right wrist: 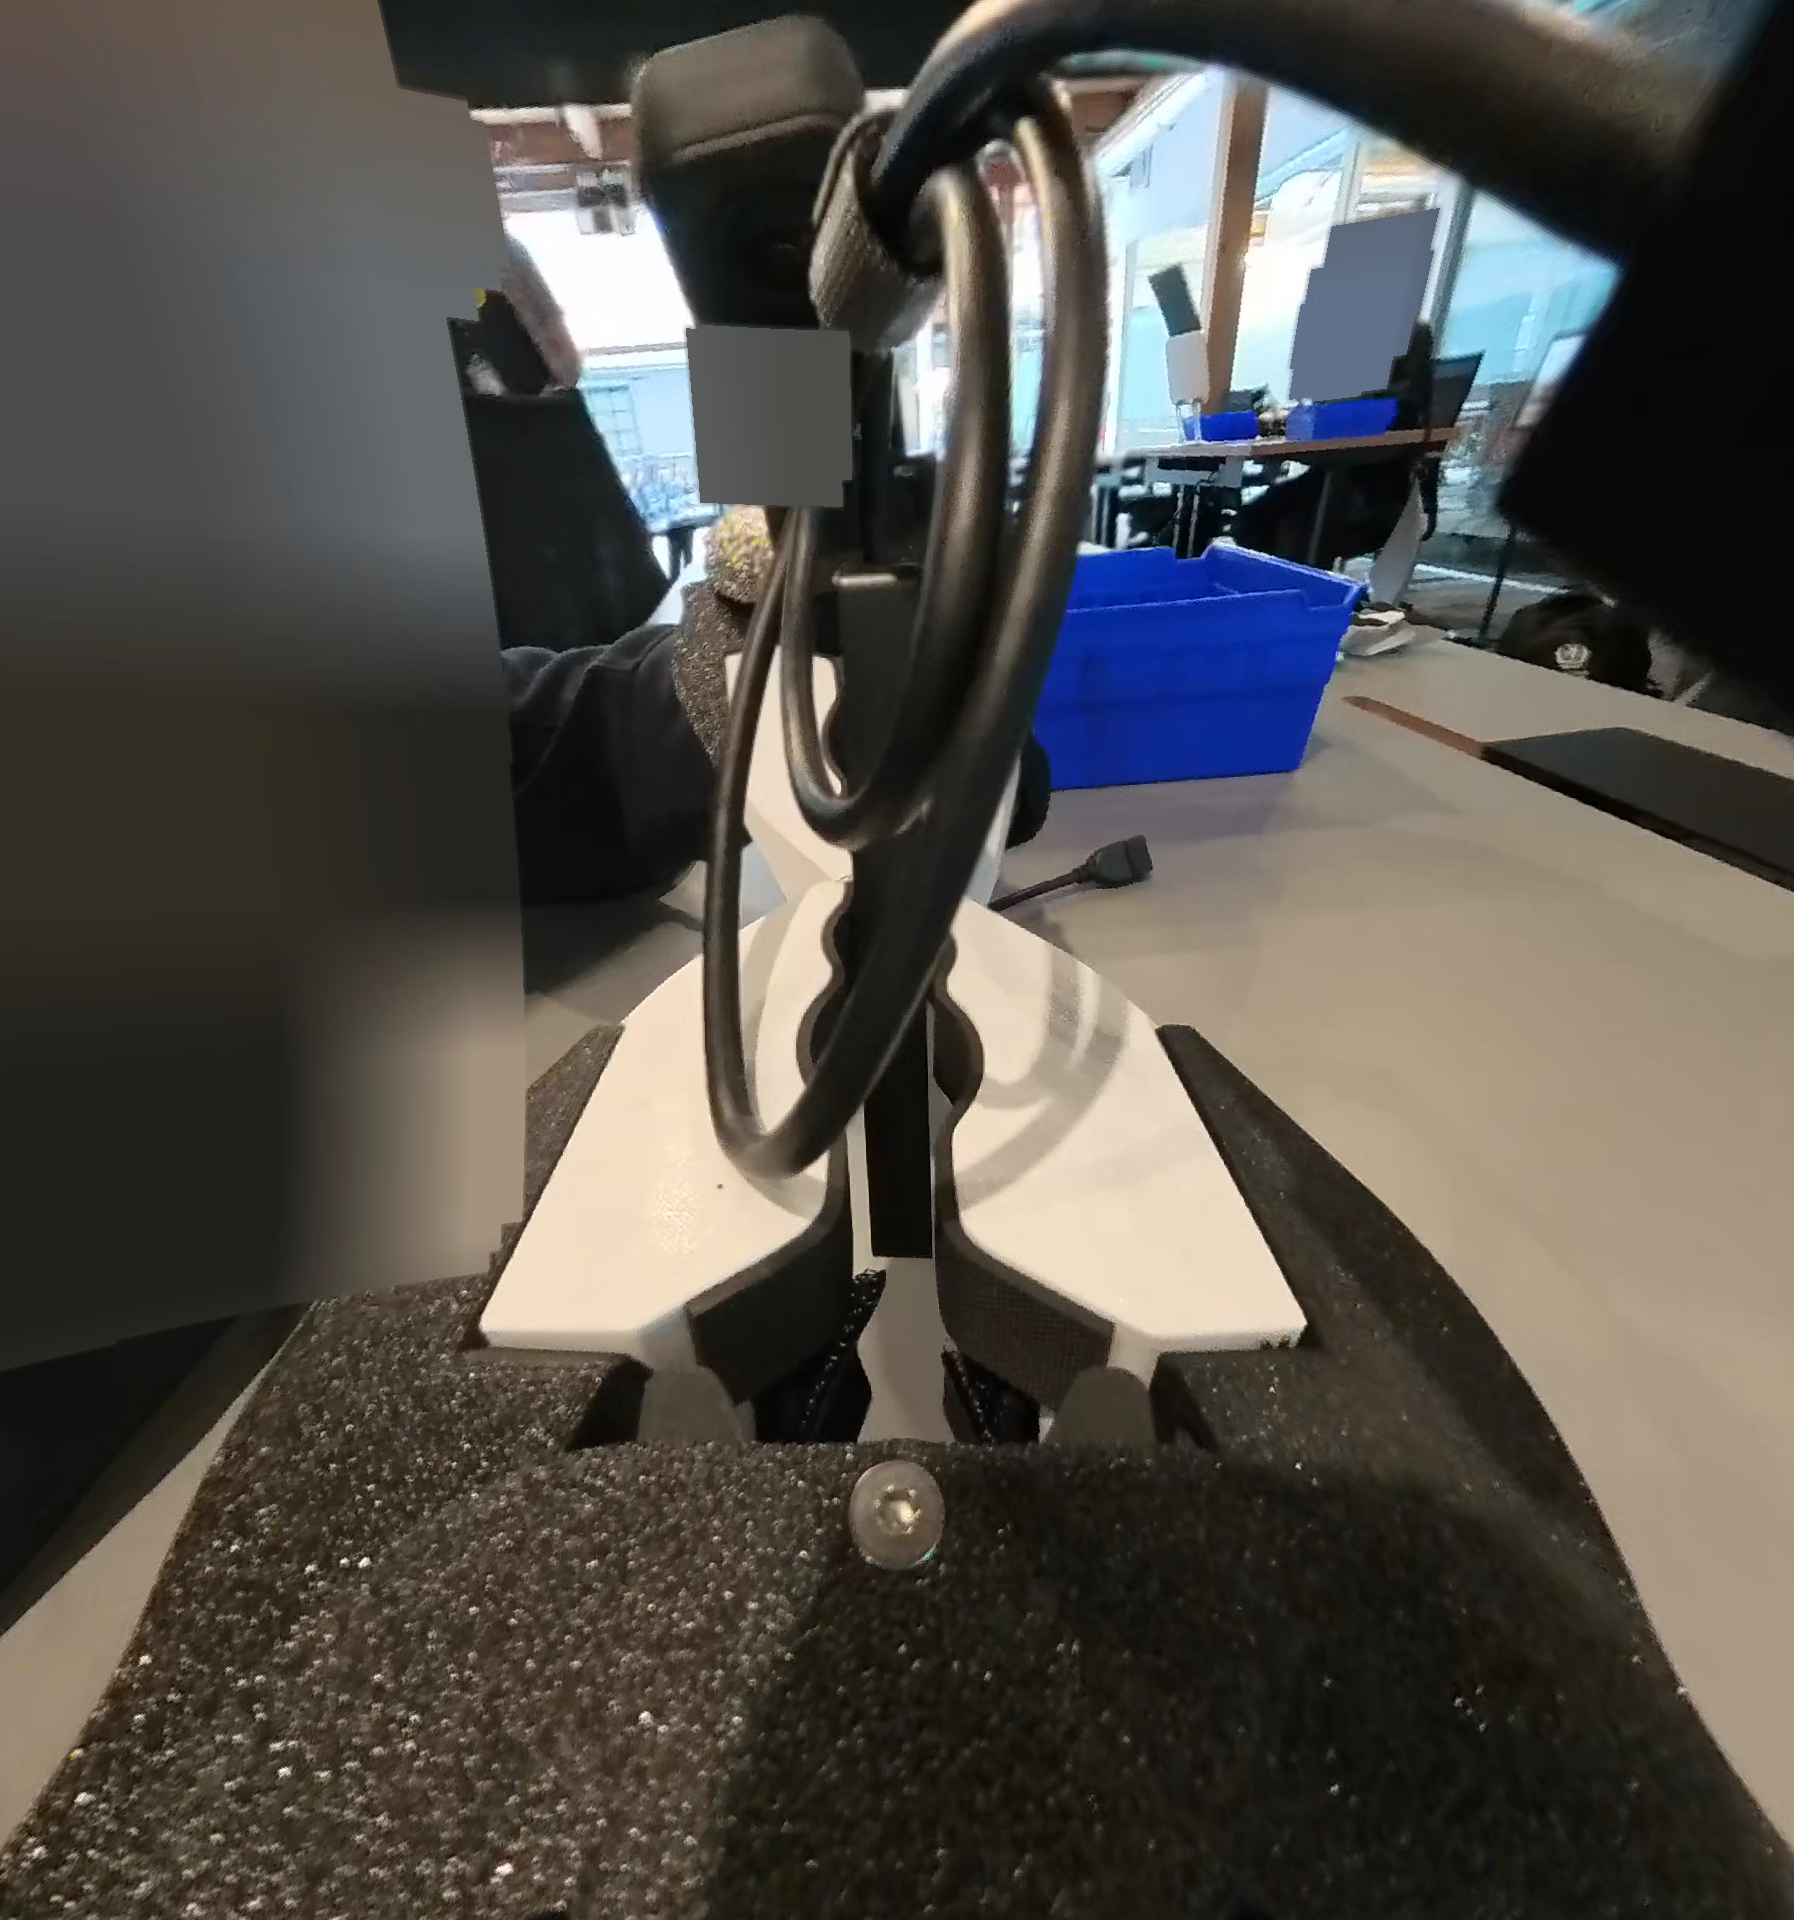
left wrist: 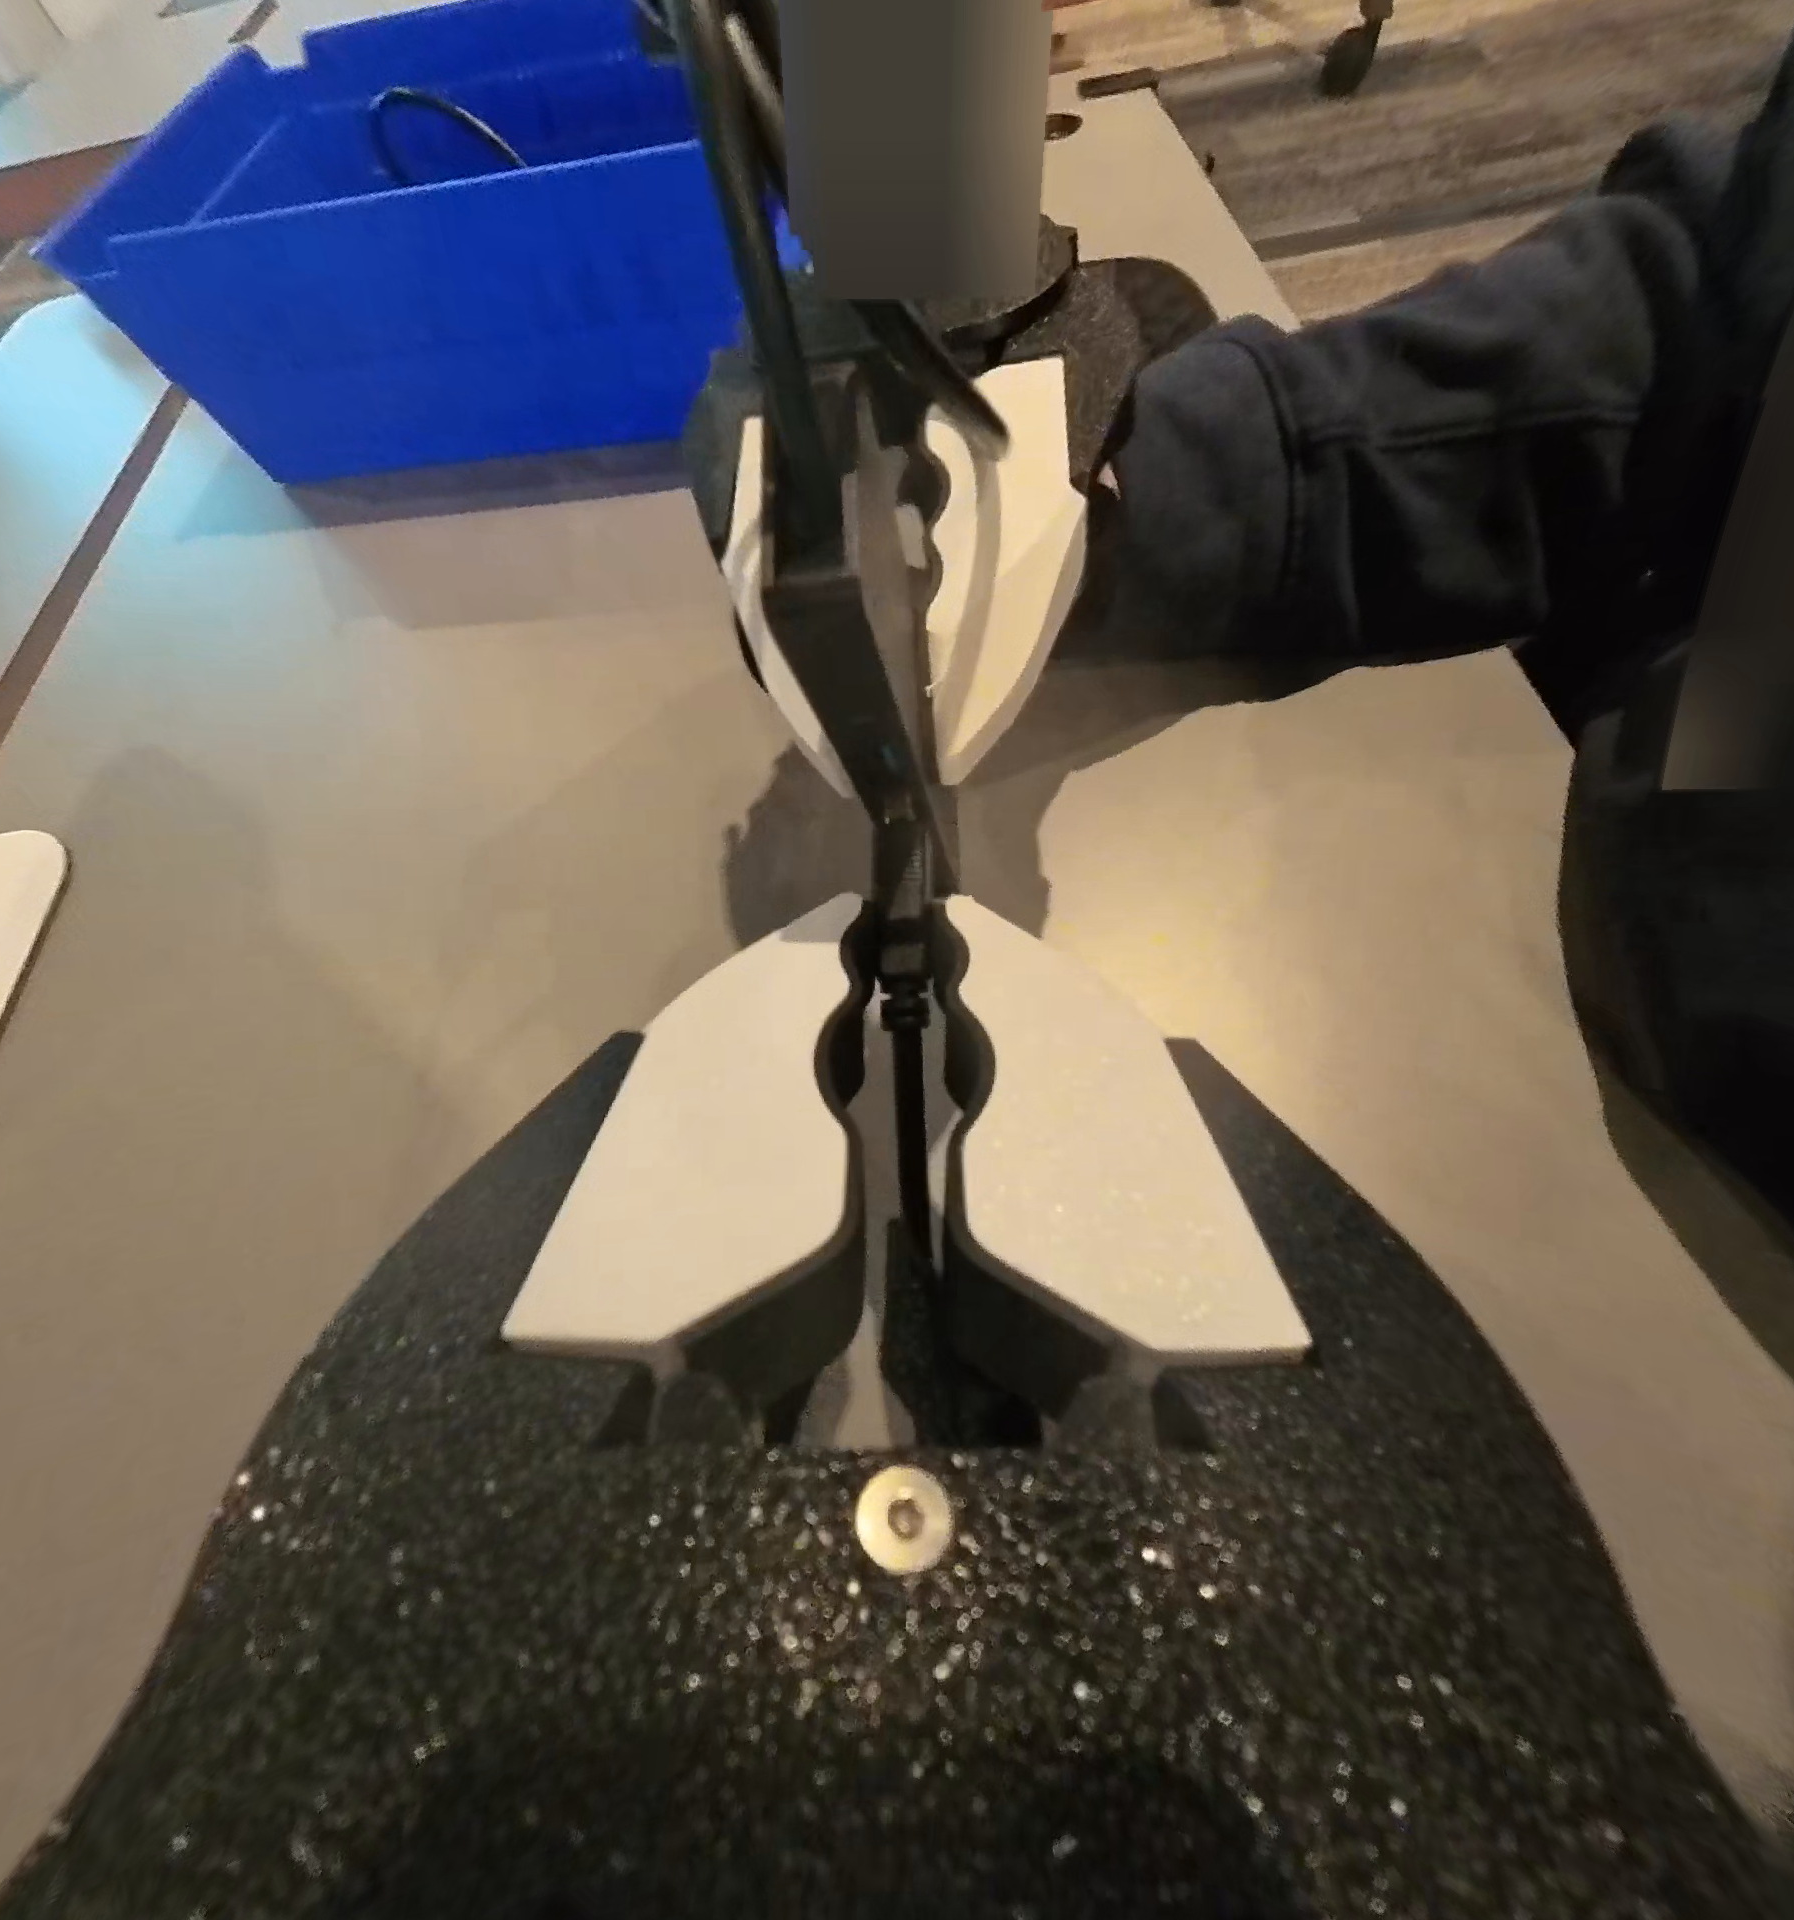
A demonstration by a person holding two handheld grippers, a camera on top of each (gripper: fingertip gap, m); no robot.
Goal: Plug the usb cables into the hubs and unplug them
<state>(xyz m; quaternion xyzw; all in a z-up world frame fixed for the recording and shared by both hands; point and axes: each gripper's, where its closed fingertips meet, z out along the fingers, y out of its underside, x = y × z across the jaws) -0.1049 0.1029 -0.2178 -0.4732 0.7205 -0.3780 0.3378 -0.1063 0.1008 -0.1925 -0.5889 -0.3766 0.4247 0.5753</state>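
Facing each other tip to tip above the grey table (left wrist: 353,831), the left tongs (left wrist: 903,951) pinch a black USB plug's ribbed collar, its cable (left wrist: 908,1132) trailing nearward. Straight beyond, the right tongs (left wrist: 898,665) clamp the slim black hub (left wrist: 831,644), its long axis seemingly aligned with the plug. Far left sits a blue plastic bin (left wrist: 436,312).
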